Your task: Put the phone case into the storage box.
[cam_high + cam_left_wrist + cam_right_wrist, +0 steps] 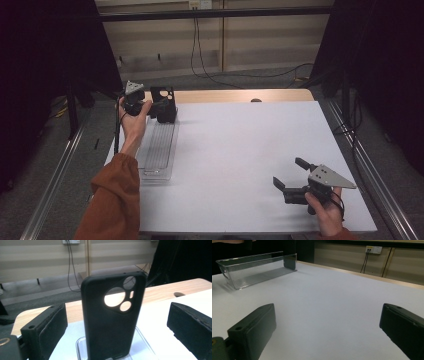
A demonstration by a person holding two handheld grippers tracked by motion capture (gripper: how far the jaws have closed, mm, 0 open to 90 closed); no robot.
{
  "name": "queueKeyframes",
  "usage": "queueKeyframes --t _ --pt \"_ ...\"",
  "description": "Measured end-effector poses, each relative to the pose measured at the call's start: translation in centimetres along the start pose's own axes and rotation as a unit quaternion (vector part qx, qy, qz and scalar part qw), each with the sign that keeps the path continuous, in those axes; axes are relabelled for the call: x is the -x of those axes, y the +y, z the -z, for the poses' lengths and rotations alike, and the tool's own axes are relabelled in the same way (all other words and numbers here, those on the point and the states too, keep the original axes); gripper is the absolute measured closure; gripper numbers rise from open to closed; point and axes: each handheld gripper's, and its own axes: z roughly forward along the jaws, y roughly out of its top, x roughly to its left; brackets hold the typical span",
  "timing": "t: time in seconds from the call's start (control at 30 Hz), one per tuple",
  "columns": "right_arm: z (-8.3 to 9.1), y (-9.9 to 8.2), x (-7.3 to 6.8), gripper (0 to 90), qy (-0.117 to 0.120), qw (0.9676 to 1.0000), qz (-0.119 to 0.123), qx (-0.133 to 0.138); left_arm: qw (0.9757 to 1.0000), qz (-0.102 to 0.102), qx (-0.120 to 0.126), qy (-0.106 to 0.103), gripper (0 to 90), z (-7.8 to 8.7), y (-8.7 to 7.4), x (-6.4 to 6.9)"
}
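A black phone case (164,104) stands upright at the far end of a clear plastic tray (159,150) on the left of the table. In the left gripper view the case (112,320) shows its camera cutouts and rises between my left gripper's two jaws, which stand wide apart and clear of its sides. My left gripper (151,106) is open, held by a hand with an orange sleeve. Near the front right corner, my right gripper (287,171) is open over bare white table, with nothing between its jaws. The right gripper view has the tray (254,272) far off.
The white table top (240,150) has a wooden strip (240,95) along its far edge. Black curtains hang on both sides. Cables run down the back wall and across the floor behind the table.
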Motion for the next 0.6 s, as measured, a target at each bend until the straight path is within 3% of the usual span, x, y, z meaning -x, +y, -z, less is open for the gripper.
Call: queueKeyframes --t 0.17,0.5,0.6 --pt "0.0 0.0 0.0 0.4 0.0 1.0 0.0 0.0 0.9998 -0.007 0.017 -0.002 3.0 0.7 0.1 0.1" --pt "0.0 0.1 0.1 0.4 -0.002 1.0 0.001 0.004 0.999 -0.015 0.032 -0.027 3.0 1.3 -0.9 0.7" --pt "0.0 0.2 0.2 0.3 -0.003 1.0 0.002 0.006 0.9984 -0.026 0.039 -0.033 2.9 1.8 -1.1 1.1"
